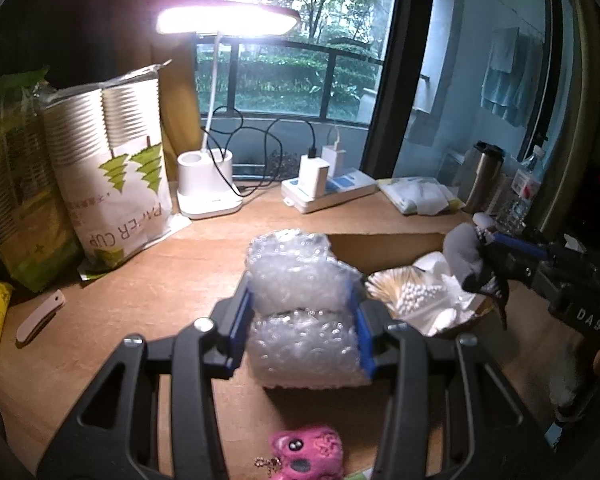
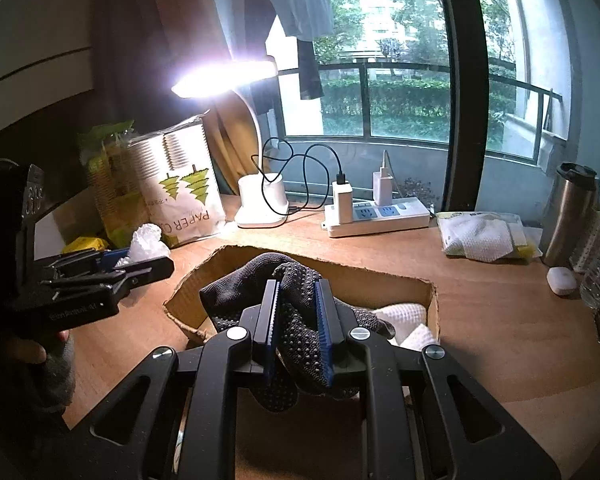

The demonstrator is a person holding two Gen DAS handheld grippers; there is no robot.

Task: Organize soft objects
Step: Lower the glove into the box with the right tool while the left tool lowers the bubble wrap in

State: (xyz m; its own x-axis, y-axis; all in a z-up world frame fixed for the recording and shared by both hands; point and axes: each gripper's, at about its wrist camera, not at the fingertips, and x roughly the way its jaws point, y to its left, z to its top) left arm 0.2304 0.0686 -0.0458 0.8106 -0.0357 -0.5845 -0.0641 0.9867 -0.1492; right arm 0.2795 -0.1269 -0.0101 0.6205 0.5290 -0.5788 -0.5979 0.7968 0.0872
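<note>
My left gripper (image 1: 300, 296) is shut on a bundle of clear bubble wrap (image 1: 300, 308), carried above the wooden desk just left of an open cardboard box (image 1: 384, 248). In the right wrist view that gripper (image 2: 140, 258) appears at the left with the bubble wrap (image 2: 146, 242) in it. My right gripper (image 2: 296, 292) is shut on a dark grey dotted glove (image 2: 256, 284), hanging over the cardboard box (image 2: 204, 280). From the left wrist view the right gripper (image 1: 484, 236) and the glove (image 1: 466, 256) are at the right. A pink plush keychain (image 1: 306, 454) lies on the desk near me.
The box holds cotton swabs (image 1: 404, 288) and white cloths (image 2: 406, 320). At the back stand a lit desk lamp (image 1: 206, 184), a power strip (image 2: 376, 216), paper cup packs (image 1: 116, 168), a tissue pack (image 2: 484, 236), a steel flask (image 2: 568, 212) and a small white device (image 2: 561, 280).
</note>
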